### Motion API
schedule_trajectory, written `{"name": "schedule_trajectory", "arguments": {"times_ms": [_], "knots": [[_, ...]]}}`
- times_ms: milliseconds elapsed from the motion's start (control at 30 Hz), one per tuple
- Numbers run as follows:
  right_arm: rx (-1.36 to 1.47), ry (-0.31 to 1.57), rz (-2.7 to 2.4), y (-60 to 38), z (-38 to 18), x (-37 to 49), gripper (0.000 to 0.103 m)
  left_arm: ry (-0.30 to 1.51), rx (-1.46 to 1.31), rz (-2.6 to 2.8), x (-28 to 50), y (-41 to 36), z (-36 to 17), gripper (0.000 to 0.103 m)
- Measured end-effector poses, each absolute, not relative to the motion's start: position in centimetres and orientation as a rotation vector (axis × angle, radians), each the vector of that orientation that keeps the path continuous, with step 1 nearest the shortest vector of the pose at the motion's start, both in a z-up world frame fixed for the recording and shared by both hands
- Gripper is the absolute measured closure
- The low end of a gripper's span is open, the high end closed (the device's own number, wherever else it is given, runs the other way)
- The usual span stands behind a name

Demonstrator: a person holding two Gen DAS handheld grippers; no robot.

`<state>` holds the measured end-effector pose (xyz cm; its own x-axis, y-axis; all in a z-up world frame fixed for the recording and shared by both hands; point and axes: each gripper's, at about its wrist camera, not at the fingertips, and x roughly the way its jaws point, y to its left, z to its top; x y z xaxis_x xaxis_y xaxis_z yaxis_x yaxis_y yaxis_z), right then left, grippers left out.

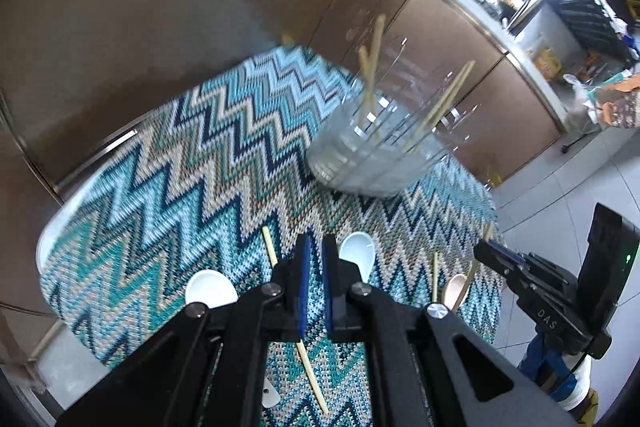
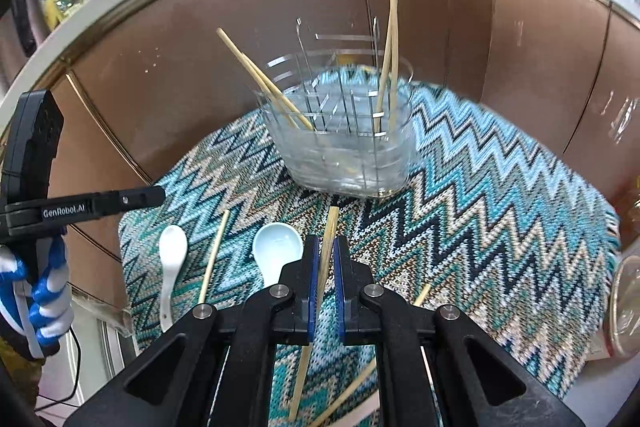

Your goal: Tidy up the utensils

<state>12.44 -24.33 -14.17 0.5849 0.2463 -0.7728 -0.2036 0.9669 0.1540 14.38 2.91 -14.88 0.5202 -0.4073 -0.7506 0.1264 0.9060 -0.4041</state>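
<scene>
**Each claw pinches one chopstick above the zigzag mat**

The left gripper (image 1: 313, 247) has its blue pads pressed together on a thin chopstick (image 1: 310, 379). This stick goes between the jaws: one end comes out above them on the left side, the other end hangs below, toward the camera. The right gripper (image 2: 327, 247) pinches another chopstick (image 2: 329, 239) in the same way; its top end points toward the clear organizer (image 2: 344, 155), and its lower part runs down under the claw.

The organizer stands on the far part of the zigzag mat (image 2: 500, 187), well apart from both claws. It already holds two pairs of chopsticks, one pair (image 2: 260, 79) leaning to the left and one pair (image 2: 390, 59) nearly upright on the right.

On the mat near the claws lie a white spoon (image 2: 172, 259), a pale blue spoon (image 2: 278, 247) just beside the right claw, and a loose chopstick (image 2: 214, 255) between the two spoons. A wooden spoon (image 1: 454, 291) lies at the mat's right edge in the left view
</scene>
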Motion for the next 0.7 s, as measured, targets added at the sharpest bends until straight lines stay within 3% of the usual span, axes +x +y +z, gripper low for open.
{"name": "schedule_trajectory", "arguments": {"times_ms": [700], "knots": [[0.033, 0.724, 0.218, -23.2, -7.2, 5.8, 0.098, 0.750, -0.283, -0.337, 9.0, 4.0, -7.2, 0.098]]}}
